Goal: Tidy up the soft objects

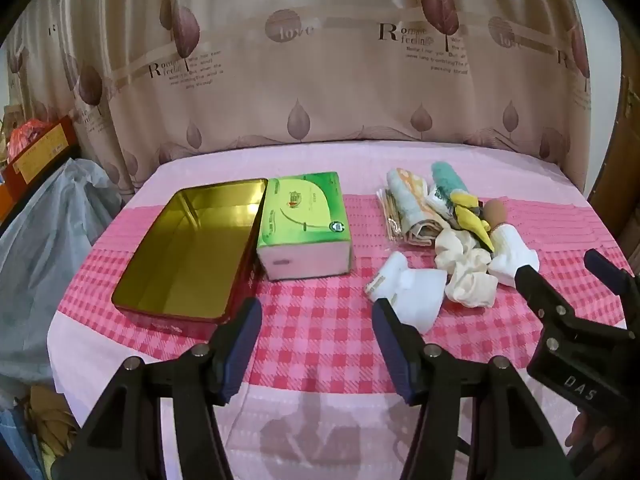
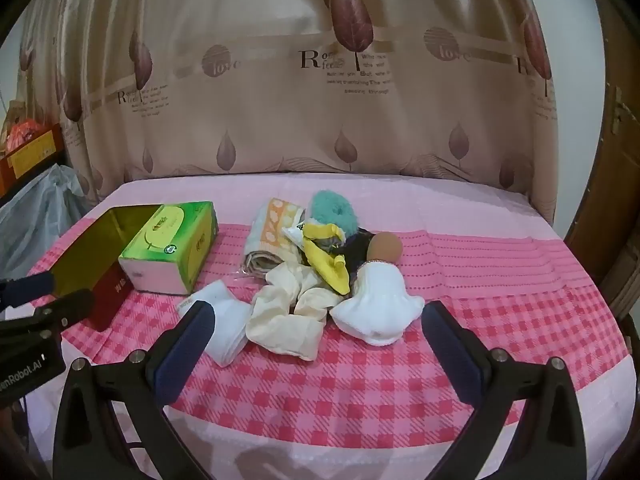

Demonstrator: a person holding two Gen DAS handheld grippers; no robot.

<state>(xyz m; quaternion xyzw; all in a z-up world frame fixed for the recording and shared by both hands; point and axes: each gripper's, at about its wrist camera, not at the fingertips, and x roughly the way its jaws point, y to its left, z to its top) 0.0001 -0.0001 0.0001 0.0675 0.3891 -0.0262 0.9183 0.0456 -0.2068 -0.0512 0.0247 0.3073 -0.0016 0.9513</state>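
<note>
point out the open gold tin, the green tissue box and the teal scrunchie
gold tin (image 1: 188, 256), left wrist view, inner floor
green tissue box (image 1: 304, 208), left wrist view, top face
teal scrunchie (image 2: 332, 210), right wrist view, fluffy ring

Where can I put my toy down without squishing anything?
Bare cloth lies in front of the green box and the white sock, toward the table's near edge. The open tin is empty too. The soft pile is crowded.
</note>
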